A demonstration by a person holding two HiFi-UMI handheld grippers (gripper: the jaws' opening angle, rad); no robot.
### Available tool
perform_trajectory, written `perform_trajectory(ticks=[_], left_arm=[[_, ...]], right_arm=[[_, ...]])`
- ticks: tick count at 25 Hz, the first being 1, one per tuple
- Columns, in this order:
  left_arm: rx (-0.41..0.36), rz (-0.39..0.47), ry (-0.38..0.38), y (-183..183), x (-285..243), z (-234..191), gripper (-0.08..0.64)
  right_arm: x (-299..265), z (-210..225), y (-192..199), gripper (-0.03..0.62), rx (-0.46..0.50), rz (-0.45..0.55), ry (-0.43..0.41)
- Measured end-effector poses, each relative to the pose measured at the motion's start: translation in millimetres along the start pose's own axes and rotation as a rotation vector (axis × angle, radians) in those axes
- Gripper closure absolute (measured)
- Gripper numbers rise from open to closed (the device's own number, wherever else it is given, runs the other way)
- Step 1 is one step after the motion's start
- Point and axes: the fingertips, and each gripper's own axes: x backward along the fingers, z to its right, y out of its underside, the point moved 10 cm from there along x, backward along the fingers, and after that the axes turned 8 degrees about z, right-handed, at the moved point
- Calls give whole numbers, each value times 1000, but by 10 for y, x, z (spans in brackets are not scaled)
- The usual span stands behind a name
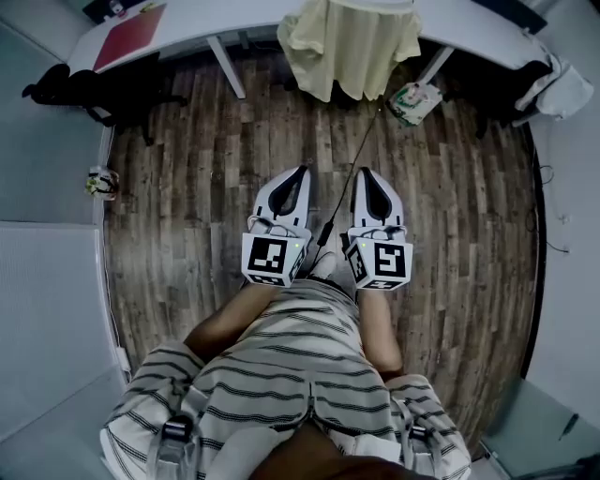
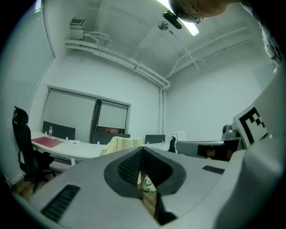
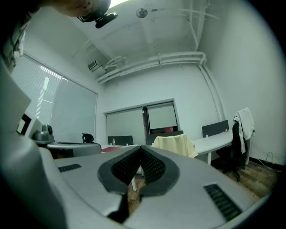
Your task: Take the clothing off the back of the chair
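Both tongs are held level and side by side in front of the person's striped shirt (image 1: 281, 375), and they point to 12 o'clock. The left gripper (image 1: 301, 172) has its jaws fully together and holds nothing; through the small hollow behind its pads only the room shows. The right gripper (image 1: 365, 174) is the same, closed and empty. I judge this is a waiting pose before the reach, because nothing is near enough to take.

The thing of the task, a pale yellow cloth garment (image 1: 349, 42), hangs over the back of a chair at 12 o'clock, well apart from both grippers. The chair is pushed in at the long white curved desk (image 1: 187, 23), so the garment falls down on the side that faces the person, which makes it easy to approach straight ahead. Between the grippers and the garment lies only brown wooden plank floor (image 1: 187, 169).

At 1 o'clock, a small patterned bag (image 1: 412, 101) stands on the floor just beside the chair. A flat red folder (image 1: 131, 36) lies on the desk at 11 o'clock. At 2 o'clock another black chair carries a white cloth (image 1: 553, 89).

The task is not yet begun; the jaws must open before a grip.
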Motion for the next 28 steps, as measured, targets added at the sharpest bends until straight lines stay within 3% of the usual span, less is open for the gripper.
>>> perform_trajectory(ticks=[17, 28], left_arm=[[-18, -35, -76, 274, -321, 326, 538], [0, -23, -70, 456, -1177, -23, 538]], right_arm=[[-106, 577, 112, 574, 12, -21, -44], [-887, 922, 209, 574, 49, -21, -48]])
